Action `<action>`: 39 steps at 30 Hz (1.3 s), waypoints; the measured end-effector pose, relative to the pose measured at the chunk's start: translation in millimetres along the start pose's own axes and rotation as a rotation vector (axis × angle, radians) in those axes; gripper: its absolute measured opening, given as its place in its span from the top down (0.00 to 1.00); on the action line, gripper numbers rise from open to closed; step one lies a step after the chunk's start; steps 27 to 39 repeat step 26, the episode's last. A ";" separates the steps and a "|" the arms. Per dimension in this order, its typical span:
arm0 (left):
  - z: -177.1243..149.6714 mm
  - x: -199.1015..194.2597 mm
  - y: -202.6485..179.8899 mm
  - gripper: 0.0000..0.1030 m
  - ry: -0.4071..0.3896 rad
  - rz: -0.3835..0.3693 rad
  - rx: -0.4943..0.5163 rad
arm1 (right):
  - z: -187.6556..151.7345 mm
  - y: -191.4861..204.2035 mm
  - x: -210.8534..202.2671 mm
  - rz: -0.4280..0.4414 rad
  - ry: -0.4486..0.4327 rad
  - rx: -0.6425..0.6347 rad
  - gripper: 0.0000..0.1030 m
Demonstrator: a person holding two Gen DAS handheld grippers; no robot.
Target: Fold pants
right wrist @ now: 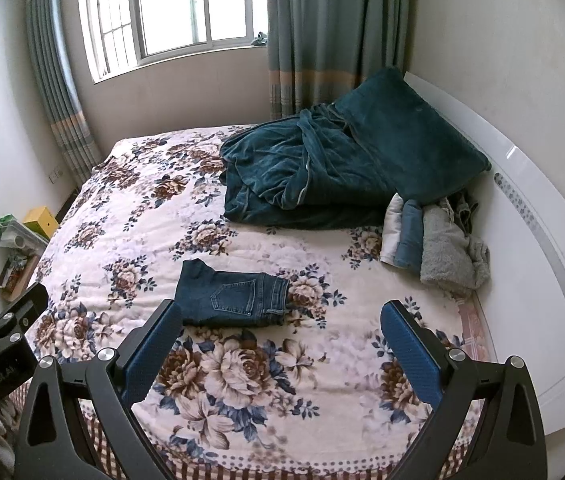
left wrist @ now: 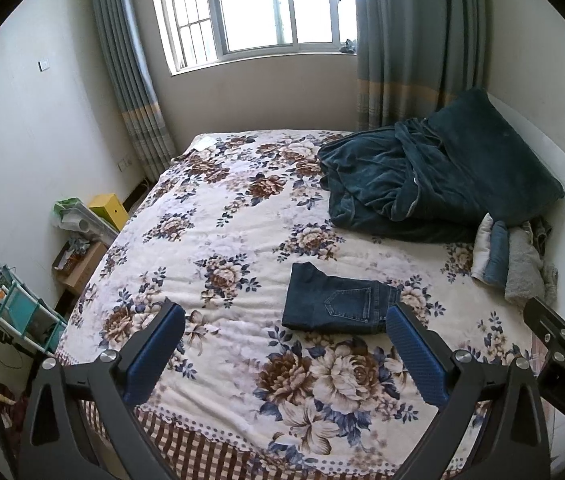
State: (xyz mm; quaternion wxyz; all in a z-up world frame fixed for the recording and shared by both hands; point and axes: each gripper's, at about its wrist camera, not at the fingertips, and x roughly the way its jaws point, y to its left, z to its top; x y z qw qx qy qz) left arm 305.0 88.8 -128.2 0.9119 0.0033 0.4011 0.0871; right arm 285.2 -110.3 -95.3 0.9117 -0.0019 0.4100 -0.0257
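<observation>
The folded blue jeans [left wrist: 336, 304] are lying flat on the floral bedspread [left wrist: 218, 240], back pocket facing up. The left claw [left wrist: 286, 354] is hovering above the bed's near edge with its fingers spread wide apart and holding nothing; the jeans are sitting just beyond it, toward its right finger. The right claw [right wrist: 280, 350] is likewise gaping wide and empty, the jeans [right wrist: 232, 300] lying just past its left finger.

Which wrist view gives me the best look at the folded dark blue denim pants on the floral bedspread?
The right wrist view: the folded dark blue denim pants lie nearly whole between its fingers, pocket and waistband clear. In the left wrist view the pants show too, but the right-hand finger covers their waistband corner.
</observation>
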 end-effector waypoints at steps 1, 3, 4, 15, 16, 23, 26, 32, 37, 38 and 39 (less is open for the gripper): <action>-0.7 -0.5 0.6 0.00 -0.001 0.004 0.000 | 0.3 -0.2 0.4 0.000 0.001 -0.001 0.02; -1.0 -0.9 0.8 0.00 -0.001 0.003 -0.003 | -0.3 -0.2 0.2 0.003 0.003 0.002 0.02; -0.9 -0.9 0.7 0.00 -0.001 0.003 -0.004 | 0.4 -0.1 0.5 0.000 0.002 -0.002 0.02; -0.6 -1.5 -0.1 0.00 -0.004 -0.004 -0.001 | 0.1 -0.3 0.6 0.004 0.008 0.001 0.02; -0.8 -2.3 -1.1 0.00 -0.007 -0.001 0.001 | -0.3 -0.9 0.1 0.005 0.009 0.003 0.02; -0.8 -5.0 -4.6 0.00 -0.025 0.004 0.001 | -1.1 -2.4 -0.4 0.006 0.008 0.005 0.02; -1.4 -6.8 -5.2 0.00 -0.027 0.000 0.000 | -0.9 -2.7 -0.1 0.007 0.010 0.003 0.02; -1.4 -6.8 -5.2 0.00 -0.027 0.000 0.000 | -0.9 -2.7 -0.1 0.007 0.010 0.003 0.02; -1.4 -6.8 -5.2 0.00 -0.027 0.000 0.000 | -0.9 -2.7 -0.1 0.007 0.010 0.003 0.02; -1.4 -6.8 -5.2 0.00 -0.027 0.000 0.000 | -0.9 -2.7 -0.1 0.007 0.010 0.003 0.02; -1.4 -6.8 -5.2 0.00 -0.027 0.000 0.000 | -0.9 -2.7 -0.1 0.007 0.010 0.003 0.02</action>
